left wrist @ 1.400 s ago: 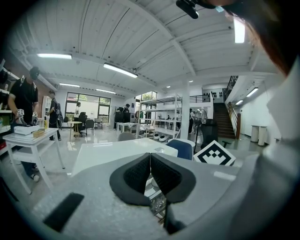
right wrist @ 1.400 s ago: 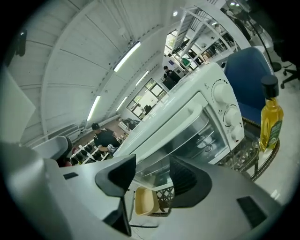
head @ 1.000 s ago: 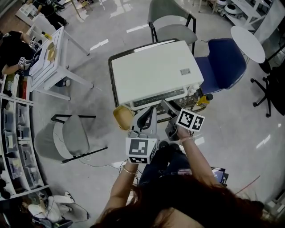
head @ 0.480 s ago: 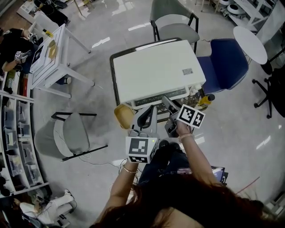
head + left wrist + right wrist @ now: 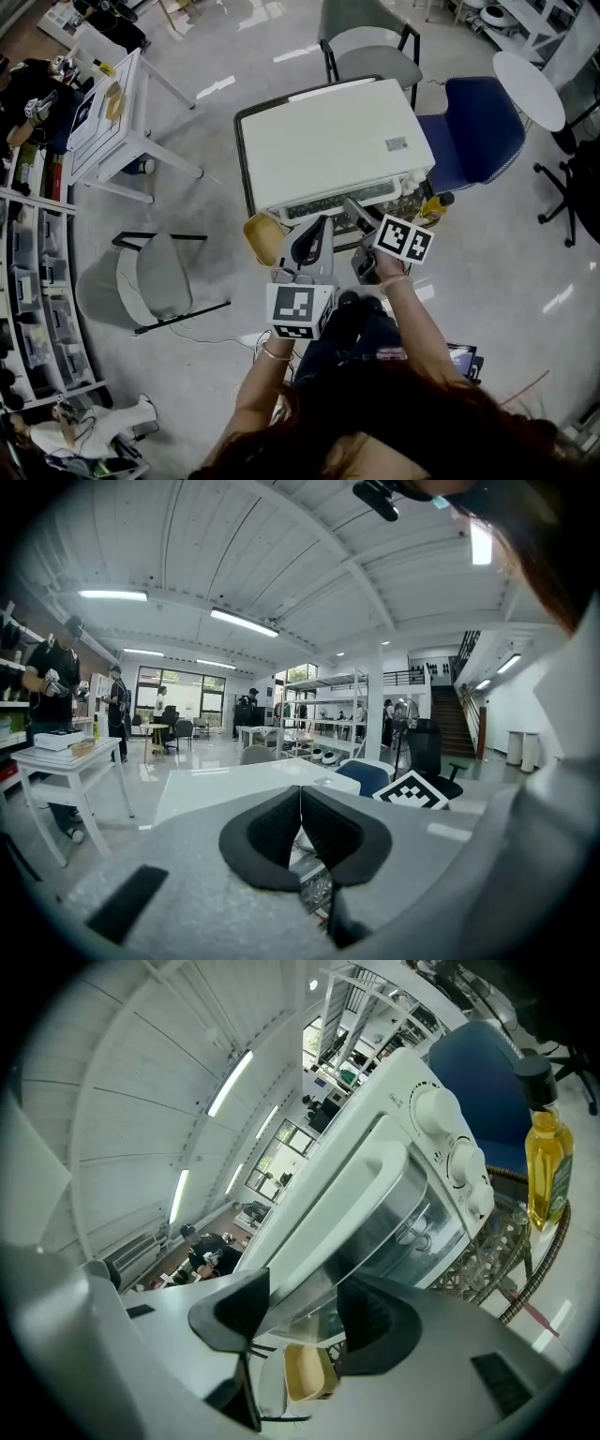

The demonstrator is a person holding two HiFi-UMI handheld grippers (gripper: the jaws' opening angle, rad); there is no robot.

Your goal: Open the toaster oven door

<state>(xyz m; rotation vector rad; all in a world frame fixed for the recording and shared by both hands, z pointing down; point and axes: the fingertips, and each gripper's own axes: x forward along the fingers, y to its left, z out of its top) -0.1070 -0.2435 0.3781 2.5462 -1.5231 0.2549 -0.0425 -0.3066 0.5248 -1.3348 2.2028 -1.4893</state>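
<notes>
A: Head view placed the toaster oven (image 5: 328,145) on the wire table (image 5: 483,1260), front towards us, with both grippers close to that front. Did we log the door (image 5: 412,1199) as closed?
B: We did. In the right gripper view the glass sat flush with the front. The white handle (image 5: 361,1185) ran along its upper edge, beside the knobs (image 5: 441,1115).
A: State of the right gripper (image 5: 305,1293)?
B: Jaws wide apart, gripping nothing. We held them at the door so that the handle lay just ahead of the gap, and we judged this to be the approach to the handle. Whether a pad touched the glass, we could not tell.
A: And the left gripper (image 5: 301,799)?
B: Jaws closed together, pad against pad, nothing between. We held it near the front, to the left of the right one. It was probably idle, since a handle set along the top suggests a drop-down door that needs one grip only.
A: Hazards noted?
B: The oil bottle (image 5: 546,1162) stood just beside the oven's right end, and the yellow bowl (image 5: 262,239) lay near its left corner. We judged that the door's downward swing should be checked against both
</notes>
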